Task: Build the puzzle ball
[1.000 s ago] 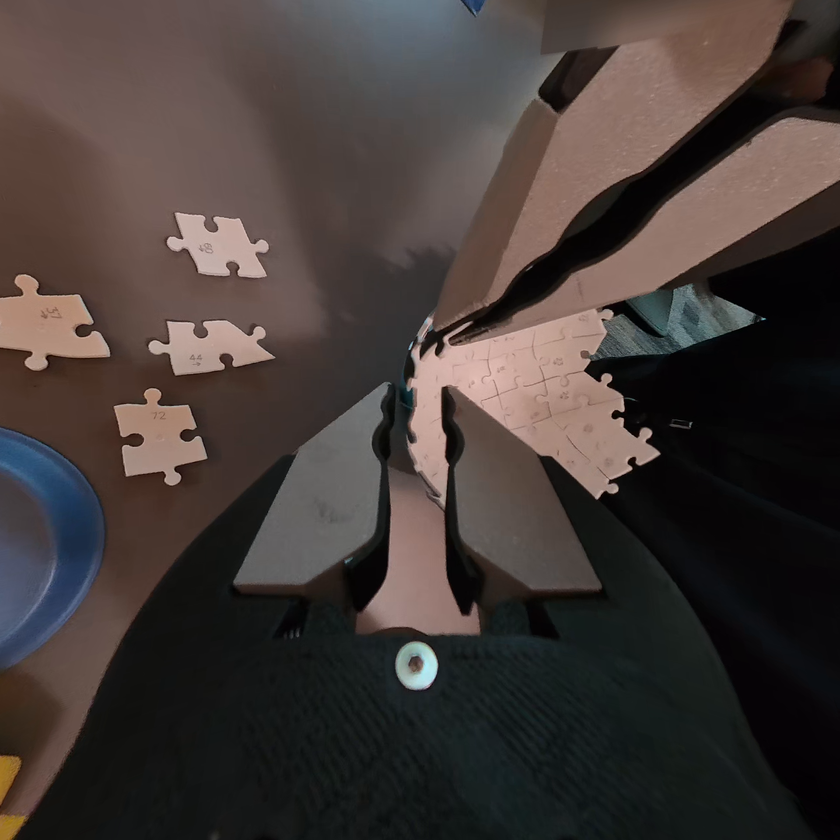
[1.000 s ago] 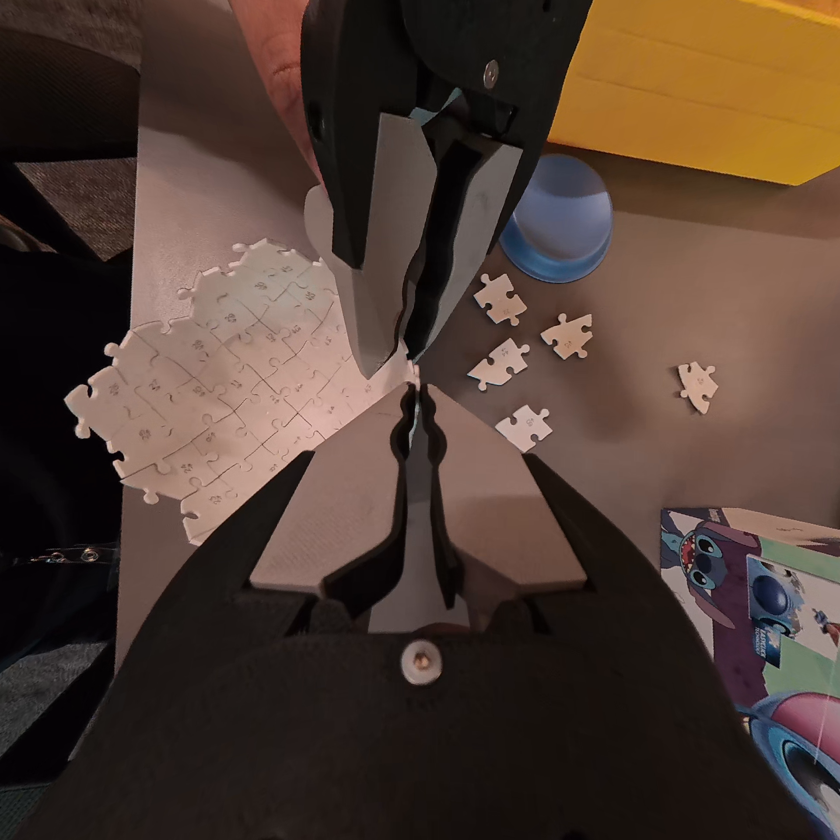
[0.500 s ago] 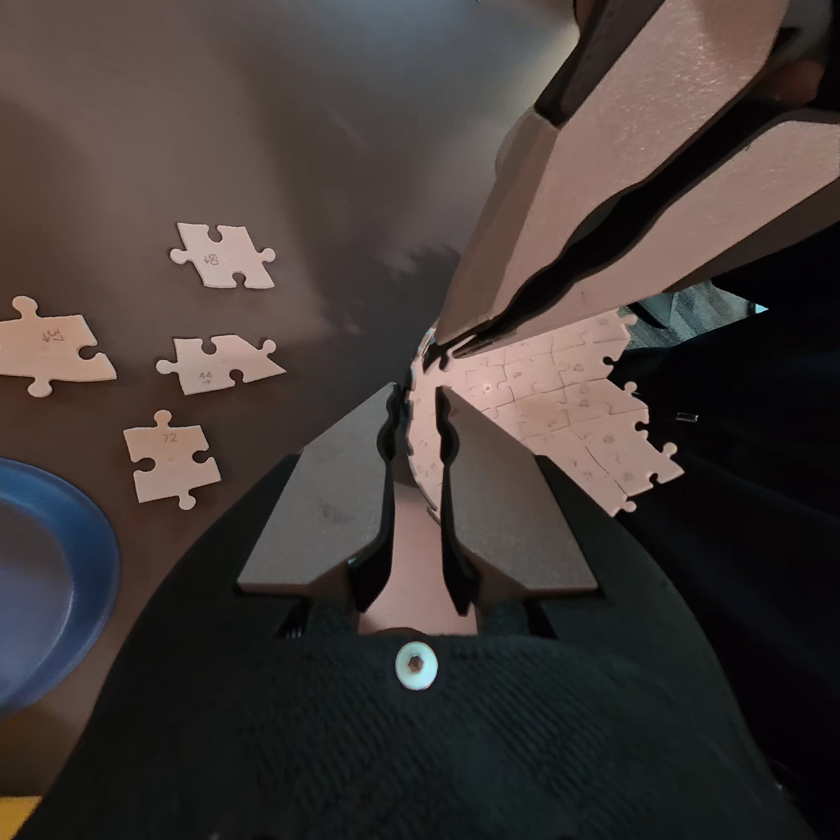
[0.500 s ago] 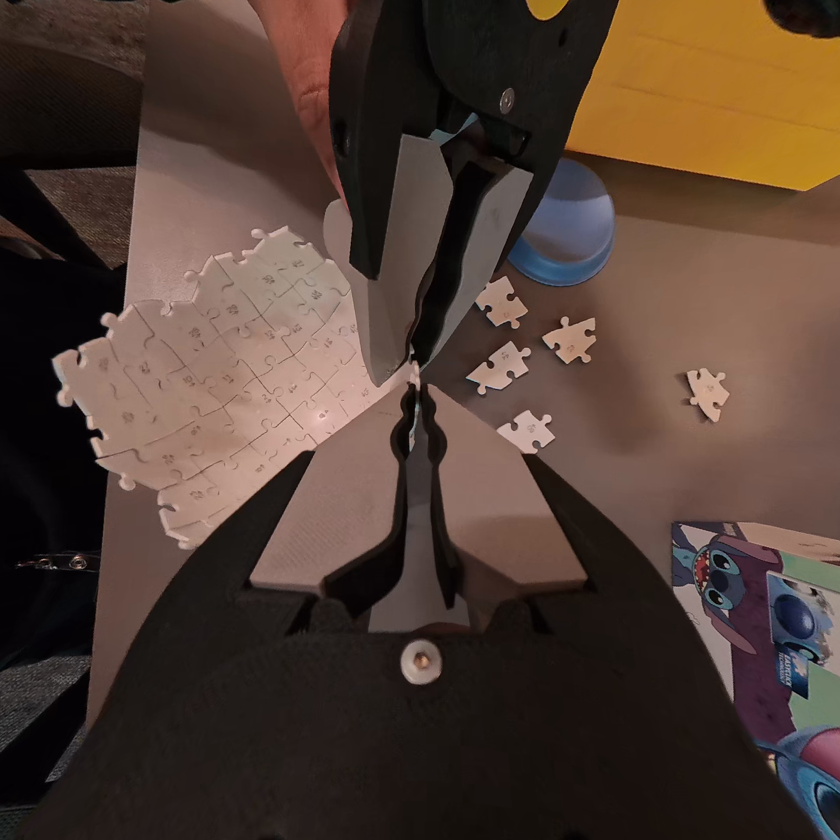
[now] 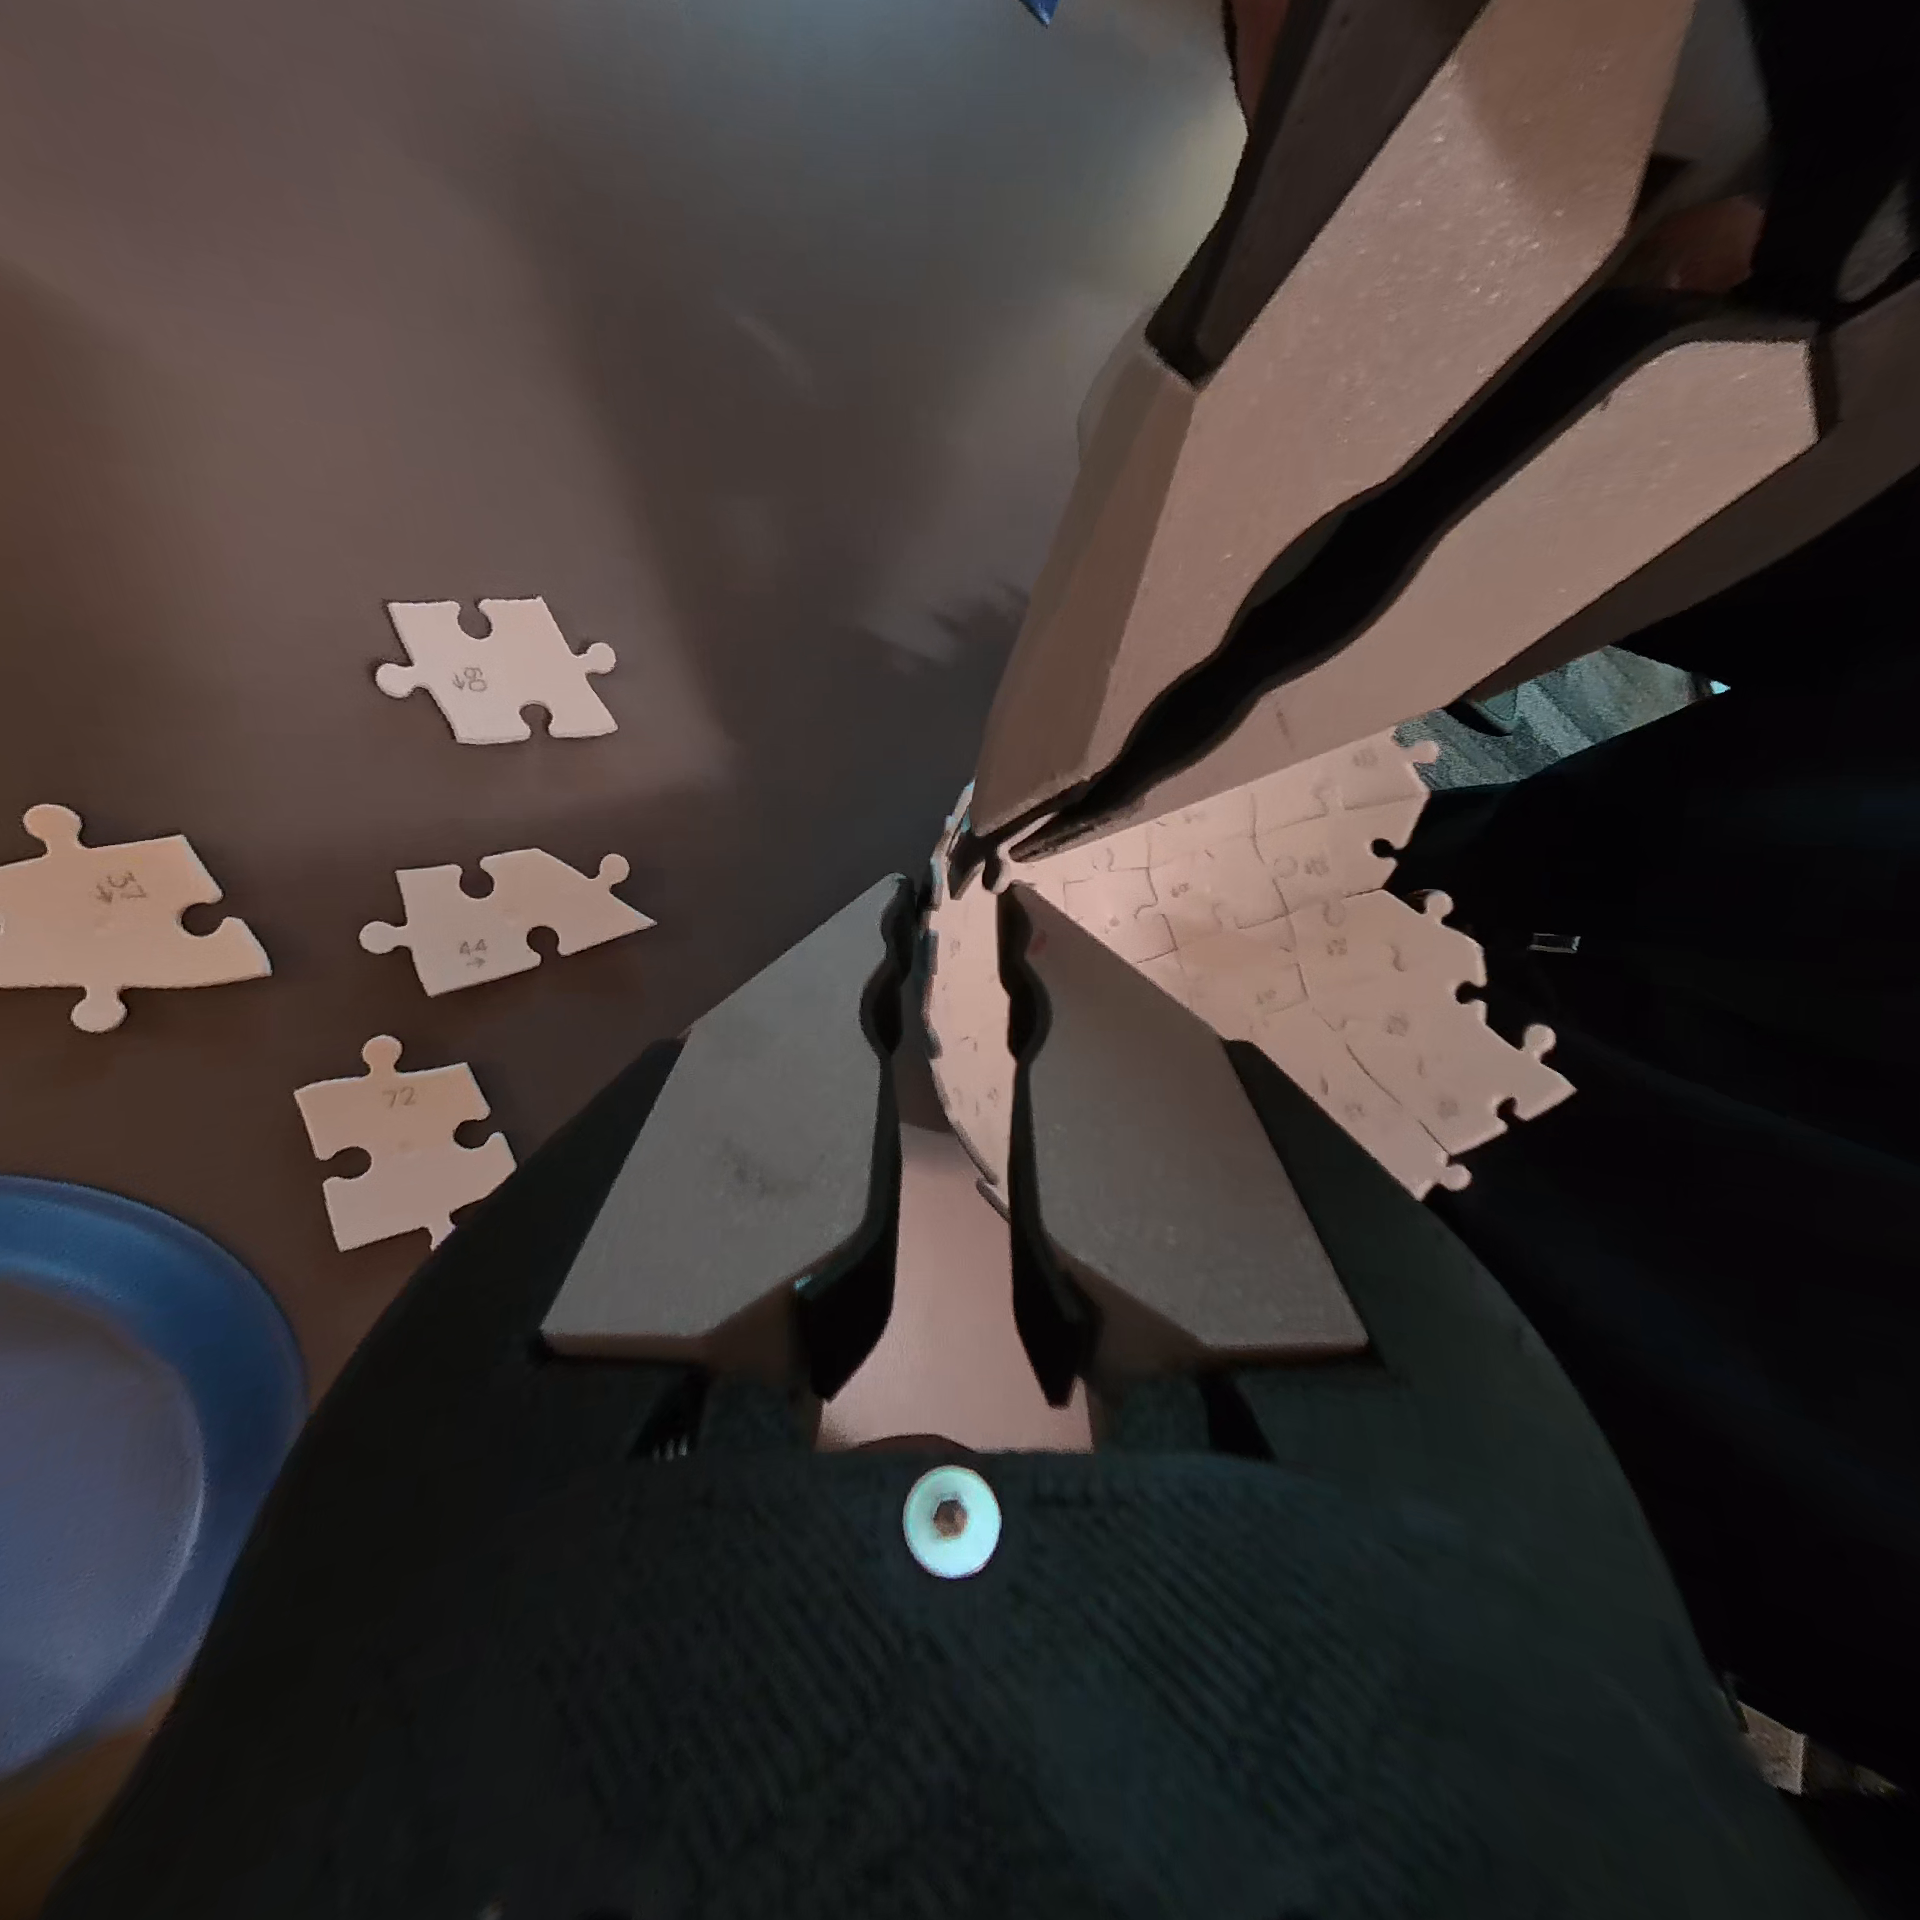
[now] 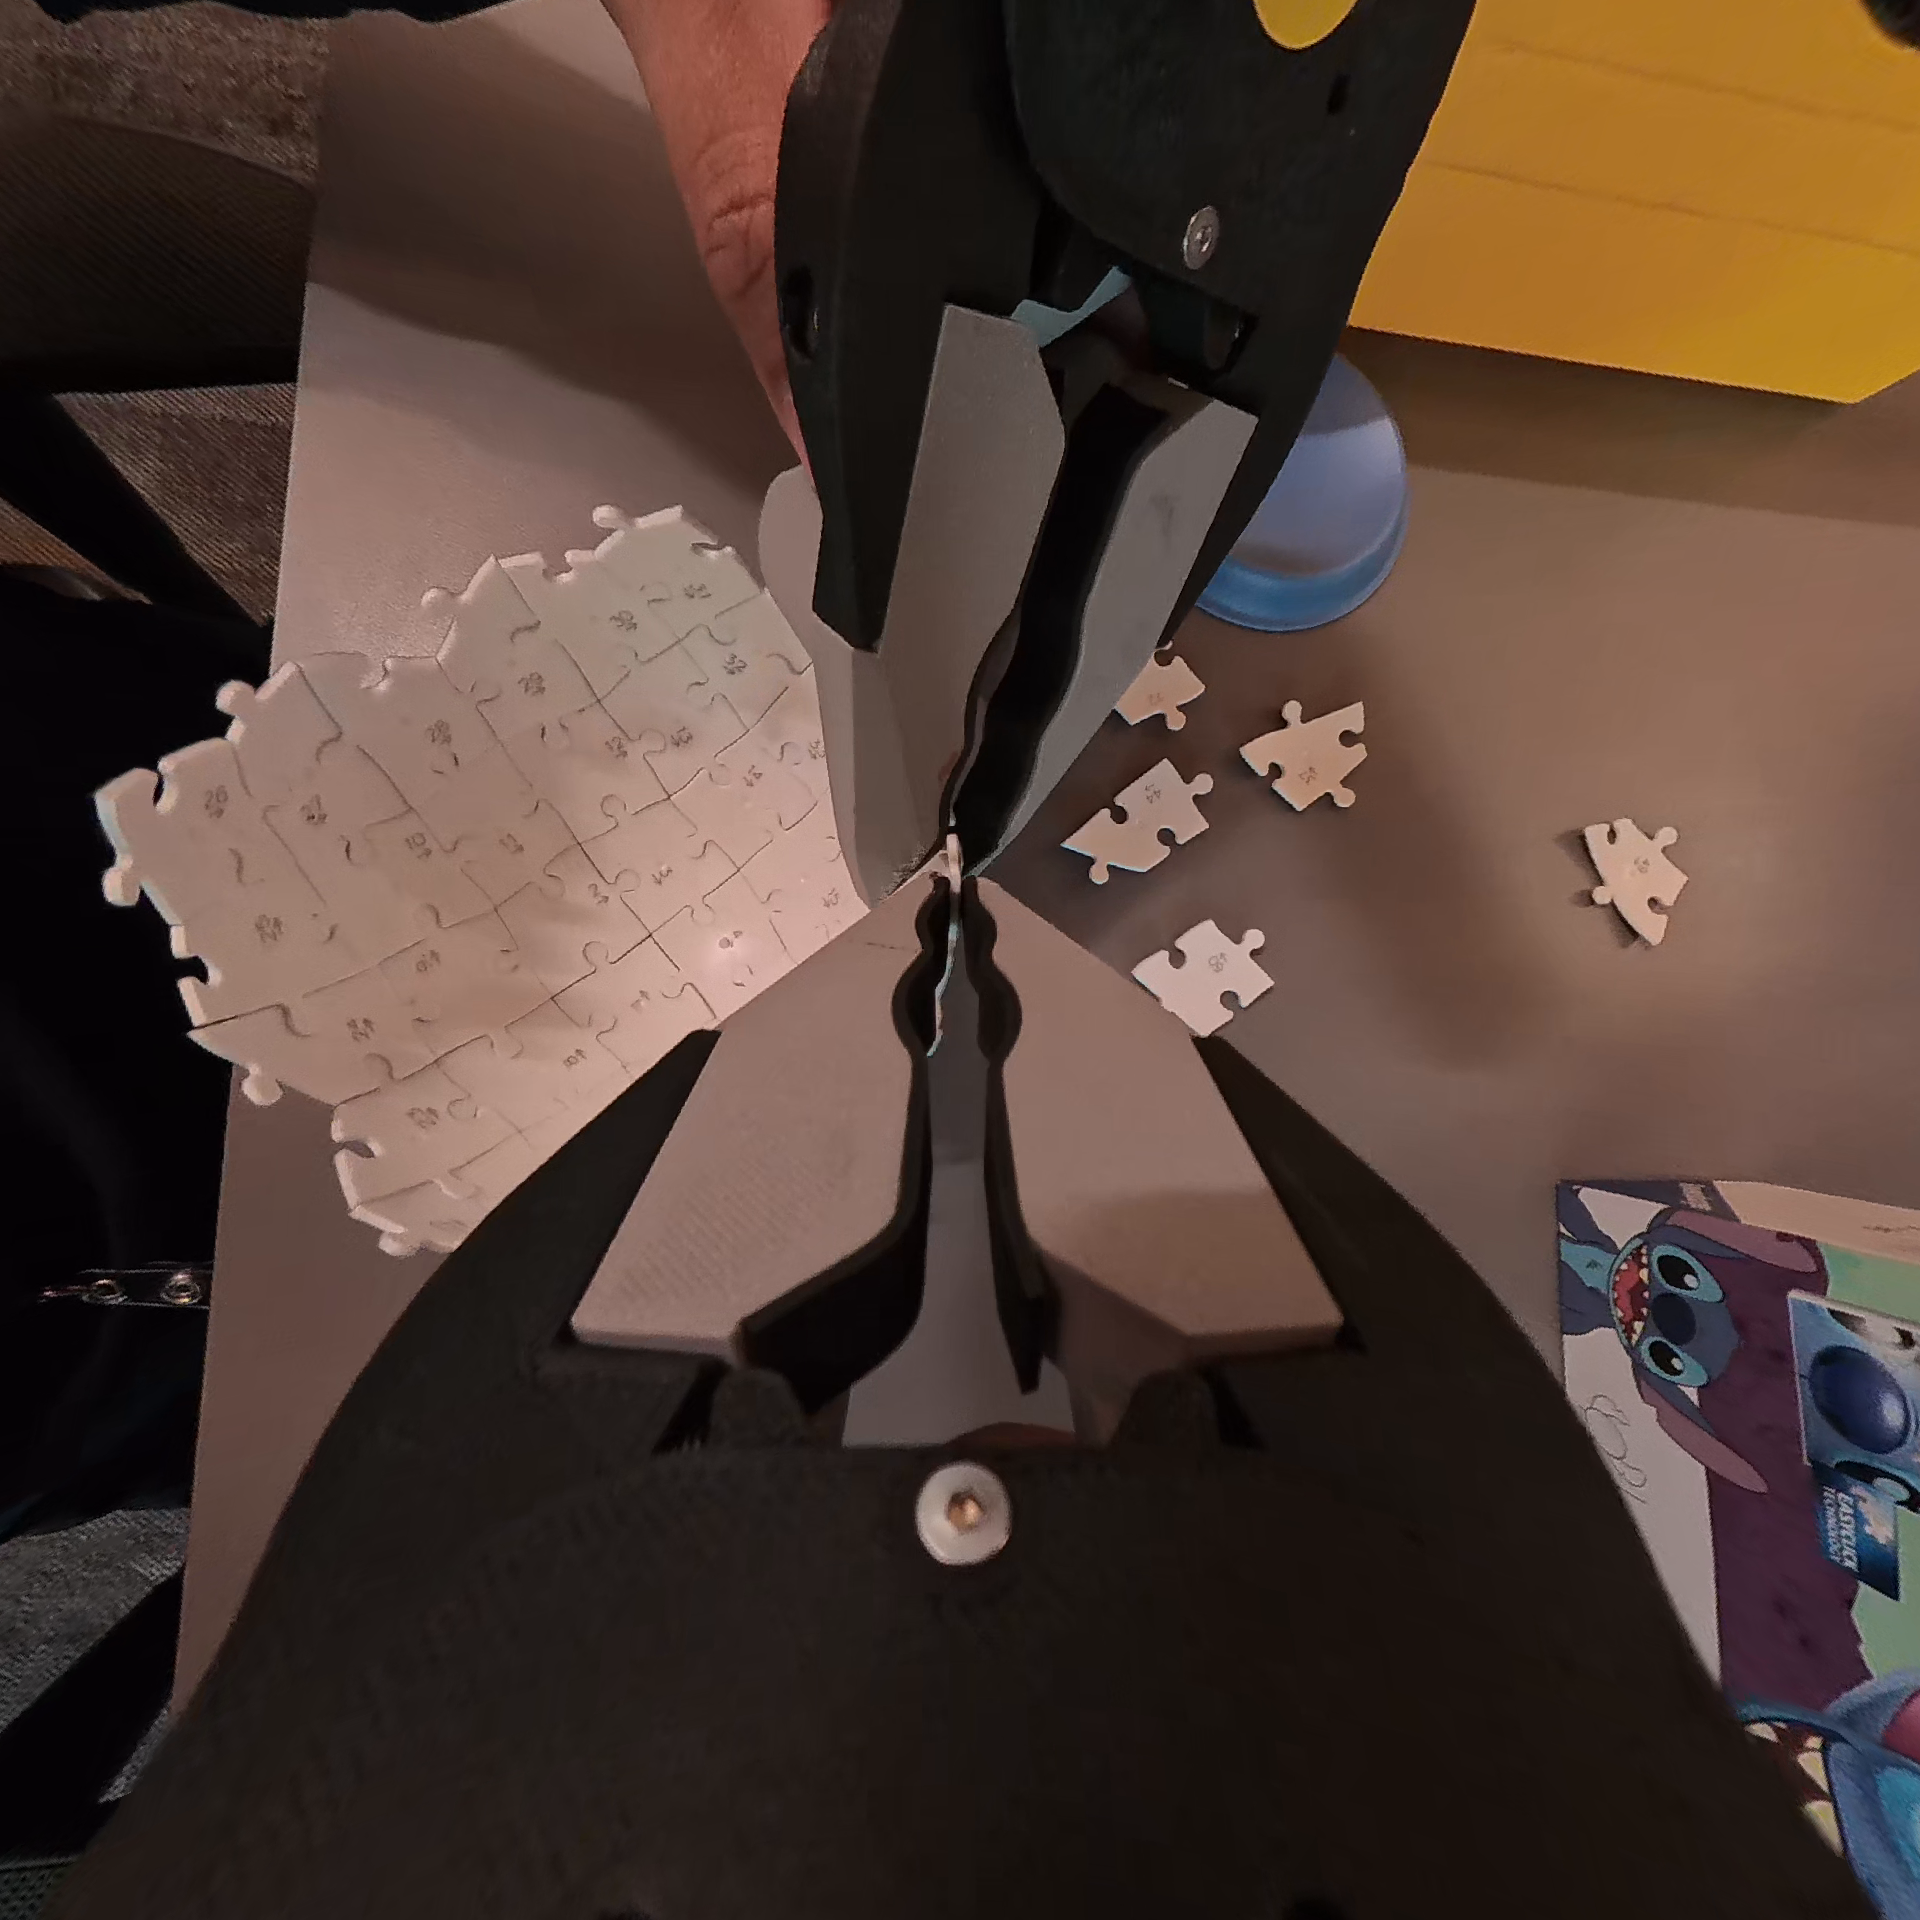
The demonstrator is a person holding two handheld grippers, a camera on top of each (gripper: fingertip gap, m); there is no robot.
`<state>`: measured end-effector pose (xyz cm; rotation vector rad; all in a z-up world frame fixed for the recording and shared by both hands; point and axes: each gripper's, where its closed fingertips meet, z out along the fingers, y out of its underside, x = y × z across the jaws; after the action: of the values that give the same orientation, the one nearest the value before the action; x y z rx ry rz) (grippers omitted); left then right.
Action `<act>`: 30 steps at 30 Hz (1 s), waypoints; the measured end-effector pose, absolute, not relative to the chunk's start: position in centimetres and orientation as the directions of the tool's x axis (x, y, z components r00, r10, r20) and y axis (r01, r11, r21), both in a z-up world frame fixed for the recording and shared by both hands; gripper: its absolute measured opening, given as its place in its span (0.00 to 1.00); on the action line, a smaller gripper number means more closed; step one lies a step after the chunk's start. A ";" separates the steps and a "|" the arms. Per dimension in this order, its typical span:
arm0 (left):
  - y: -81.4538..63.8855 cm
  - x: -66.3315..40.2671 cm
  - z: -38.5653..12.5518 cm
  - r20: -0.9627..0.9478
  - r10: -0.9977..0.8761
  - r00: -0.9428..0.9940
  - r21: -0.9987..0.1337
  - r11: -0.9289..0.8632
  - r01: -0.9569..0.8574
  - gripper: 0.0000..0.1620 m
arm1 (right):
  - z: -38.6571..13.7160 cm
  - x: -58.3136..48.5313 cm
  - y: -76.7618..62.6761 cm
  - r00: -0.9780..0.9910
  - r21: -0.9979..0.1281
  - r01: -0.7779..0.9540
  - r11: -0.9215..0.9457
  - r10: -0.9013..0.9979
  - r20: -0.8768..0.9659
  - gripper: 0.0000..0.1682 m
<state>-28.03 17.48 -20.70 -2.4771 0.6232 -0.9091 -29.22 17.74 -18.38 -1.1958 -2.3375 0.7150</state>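
Note:
A partly built puzzle ball, a curved white shell (image 6: 520, 831) of joined numbered pieces, hangs over the table's left edge. It also shows in the left wrist view (image 5: 1299, 935). My right gripper (image 6: 956, 894) is shut on the shell's rim, and a thin white and blue edge shows between its fingers. My left gripper (image 5: 951, 894) is shut on the same rim, tip to tip with the right one. Each shows in the other's view, the left gripper (image 6: 961, 831) from above and the right gripper (image 5: 987, 831) from the upper right. Several loose pieces (image 6: 1205, 977) lie on the table.
More loose pieces (image 5: 499, 670) lie left of my left gripper. A blue dish (image 6: 1320, 520) stands behind the left gripper, before a yellow box (image 6: 1662, 187). The printed puzzle box (image 6: 1766, 1403) lies at the right. A hand (image 6: 727, 156) holds the left gripper. The table edge (image 6: 301, 520) runs along the left. The grippers are tip to tip, or close to it. Left tips and right tips are each some 15 cm from the blue dish (image 6: 1320, 520).
Both grippers have kept their grip on the shell's rim. The shell has swung a little, and the left gripper now fills more of the right wrist view.

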 end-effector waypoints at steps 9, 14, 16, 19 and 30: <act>17.1 -28.0 -21.1 0.496 -0.540 0.680 -0.500 -0.818 -0.286 0.09 | -18.5 -29.1 17.9 -0.533 -0.623 0.623 0.473 0.840 0.105 0.00; 16.9 -28.3 -21.5 0.497 -0.544 0.676 -0.477 -0.822 -0.311 0.12 | -18.6 -29.0 18.2 -0.528 -0.627 0.623 0.468 0.843 0.105 0.00; 17.2 -28.2 -21.3 0.506 -0.548 0.665 -0.488 -0.818 -0.303 0.12 | -18.7 -29.0 18.3 -0.525 -0.630 0.622 0.464 0.845 0.103 0.00; 17.5 -28.0 -21.2 0.508 -0.558 0.656 -0.494 -0.813 -0.309 0.12 | -18.7 -29.1 18.4 -0.524 -0.633 0.624 0.458 0.846 0.096 0.00; 17.8 -27.8 -21.0 0.521 -0.594 0.613 -0.506 -0.793 -0.339 0.13 | -18.7 -29.2 18.7 -0.514 -0.654 0.620 0.433 0.854 0.078 0.00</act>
<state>-27.83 17.82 -20.99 -2.4825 0.7486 -0.9908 -29.21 18.72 -18.74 -1.2511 -2.2914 0.7999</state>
